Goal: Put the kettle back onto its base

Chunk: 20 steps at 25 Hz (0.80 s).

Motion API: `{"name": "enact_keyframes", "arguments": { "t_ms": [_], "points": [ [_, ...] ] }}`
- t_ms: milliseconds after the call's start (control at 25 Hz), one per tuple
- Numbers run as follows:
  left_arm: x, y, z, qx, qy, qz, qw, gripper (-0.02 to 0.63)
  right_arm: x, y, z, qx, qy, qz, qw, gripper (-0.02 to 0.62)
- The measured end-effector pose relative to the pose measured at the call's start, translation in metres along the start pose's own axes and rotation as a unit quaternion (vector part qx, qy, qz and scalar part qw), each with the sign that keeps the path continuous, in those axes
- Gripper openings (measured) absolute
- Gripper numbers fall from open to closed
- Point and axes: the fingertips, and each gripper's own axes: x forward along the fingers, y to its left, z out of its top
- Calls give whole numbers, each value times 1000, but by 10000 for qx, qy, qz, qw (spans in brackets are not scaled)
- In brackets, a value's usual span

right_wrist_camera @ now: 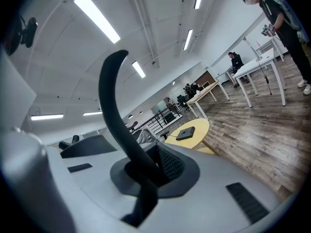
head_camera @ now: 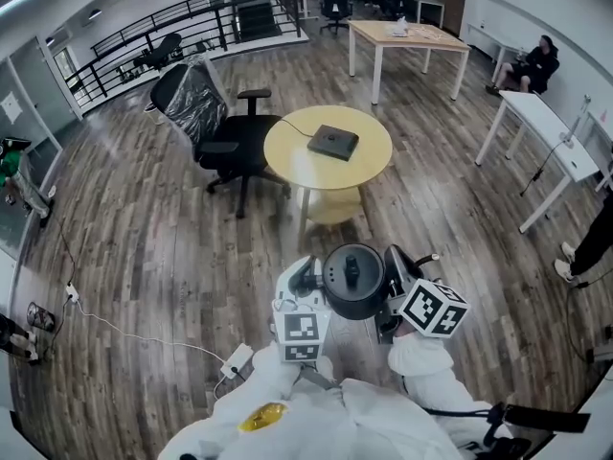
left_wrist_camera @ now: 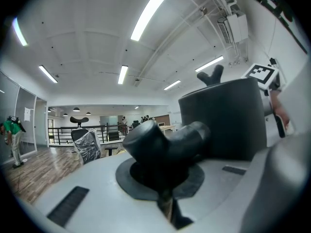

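Observation:
In the head view a black kettle point(head_camera: 352, 281) hangs in the air between my two grippers, close in front of the person's body. My left gripper point(head_camera: 305, 290) is shut on a stubby black part on the kettle's left side point(left_wrist_camera: 163, 142), with the kettle body point(left_wrist_camera: 226, 120) just behind it. My right gripper point(head_camera: 395, 300) is shut on the kettle's thin curved handle point(right_wrist_camera: 115, 110). The flat black base point(head_camera: 332, 142) lies on a round yellow table point(head_camera: 369, 166) ahead, well apart from the kettle. In the right gripper view the base point(right_wrist_camera: 185, 133) also shows on that table point(right_wrist_camera: 197, 129).
A black office chair point(head_camera: 215, 127) stands at the round table's left. A wooden table point(head_camera: 407, 36) is farther back and a white table point(head_camera: 541, 123) at the right. A power strip with its cable point(head_camera: 236, 360) lies on the wood floor near the person's feet.

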Motion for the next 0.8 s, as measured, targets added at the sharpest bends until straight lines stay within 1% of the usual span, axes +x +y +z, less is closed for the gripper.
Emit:
{"name": "enact_keyframes", "arguments": {
  "t_ms": [320, 600, 800],
  "points": [
    [48, 45, 6, -21, -78, -36, 10000, 0, 63, 9, 13, -27, -49, 11, 10000, 11],
    [84, 62, 5, -38, -46, -139, 9999, 0, 100, 1, 23, -60, -57, -80, 9999, 10],
    [114, 75, 5, -38, 0, -101, 9999, 0, 133, -7, 30, -19, 2, -59, 10000, 11]
  ]
}}
